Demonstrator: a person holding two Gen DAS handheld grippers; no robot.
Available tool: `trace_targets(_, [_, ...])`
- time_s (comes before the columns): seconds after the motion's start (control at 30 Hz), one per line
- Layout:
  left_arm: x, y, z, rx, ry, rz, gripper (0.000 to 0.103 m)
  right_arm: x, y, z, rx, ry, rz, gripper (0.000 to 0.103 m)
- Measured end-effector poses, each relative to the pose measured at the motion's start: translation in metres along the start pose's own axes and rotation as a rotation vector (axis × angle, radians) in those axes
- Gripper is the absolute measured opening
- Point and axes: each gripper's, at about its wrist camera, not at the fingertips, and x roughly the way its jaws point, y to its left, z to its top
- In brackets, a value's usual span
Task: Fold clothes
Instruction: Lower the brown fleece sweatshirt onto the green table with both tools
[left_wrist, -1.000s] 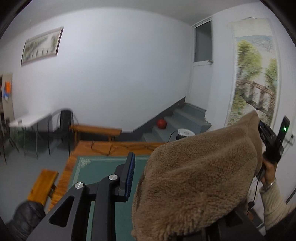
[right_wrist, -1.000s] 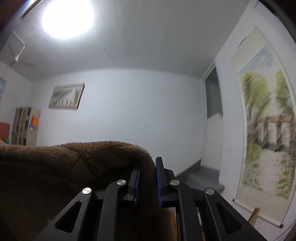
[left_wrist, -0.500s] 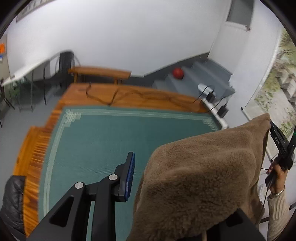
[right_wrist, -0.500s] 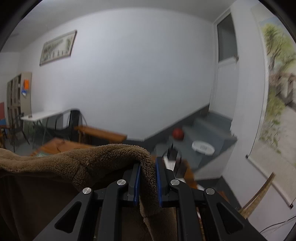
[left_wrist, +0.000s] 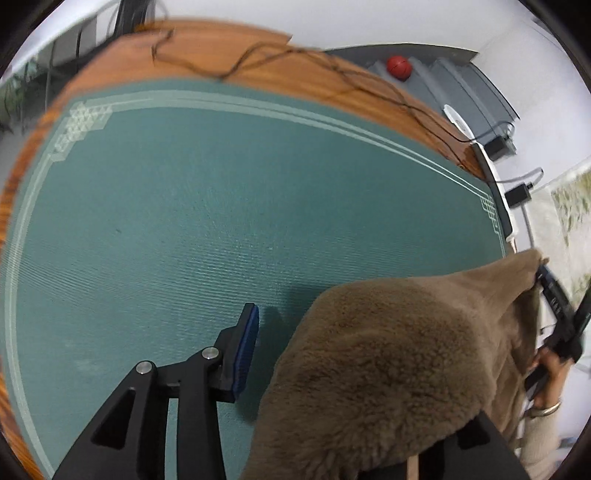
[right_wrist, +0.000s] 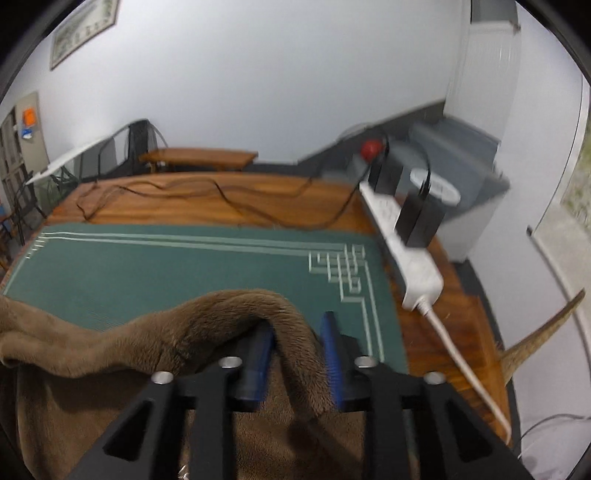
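Right gripper (right_wrist: 295, 354) jaws clenched on brown fleece garment (right_wrist: 236, 317) edge; left gripper (left_wrist: 295, 354) jaws: cannot tell, fleece covers one side. Garment hangs above green mat (left_wrist: 184, 221). Thick, soft, floppy; grip hems, corners.

Your mat (right_wrist: 184, 266) on the bench (right_wrist: 207, 206), cable (right_wrist: 221, 192) behind it, power strip (right_wrist: 406, 254) right, garment (left_wrist: 388, 369) above the mat's near right.
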Motion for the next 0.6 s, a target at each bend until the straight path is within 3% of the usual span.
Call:
trace_targets(0.03, [0.004, 0.004, 0.002, -0.024, 0.018, -0.021, 0.042, 0.005, 0.001, -0.002, 0.005, 0.013, 0.003, 0.074])
trace_targets(0.07, [0.007, 0.008, 0.004, -0.046, 0.032, -0.038, 0.045, 0.006, 0.004, -0.005, 0.007, 0.014, 0.006, 0.079])
trace_targets(0.2, [0.010, 0.017, 0.008, -0.118, 0.067, -0.099, 0.062, 0.001, 0.000, -0.007, 0.037, 0.008, 0.027, 0.079])
trace_targets(0.43, [0.012, 0.031, 0.014, -0.229, 0.117, -0.194, 0.080, -0.011, -0.012, -0.001, 0.140, -0.013, 0.072, 0.079])
trace_targets(0.5, [0.007, 0.025, 0.013, -0.190, 0.106, -0.160, 0.080, -0.017, -0.005, -0.001, 0.116, -0.025, 0.067, 0.079])
trace_targets(0.6, [-0.001, 0.016, 0.011, -0.101, 0.079, -0.047, 0.081, -0.031, 0.008, -0.007, 0.062, -0.056, 0.078, 0.079])
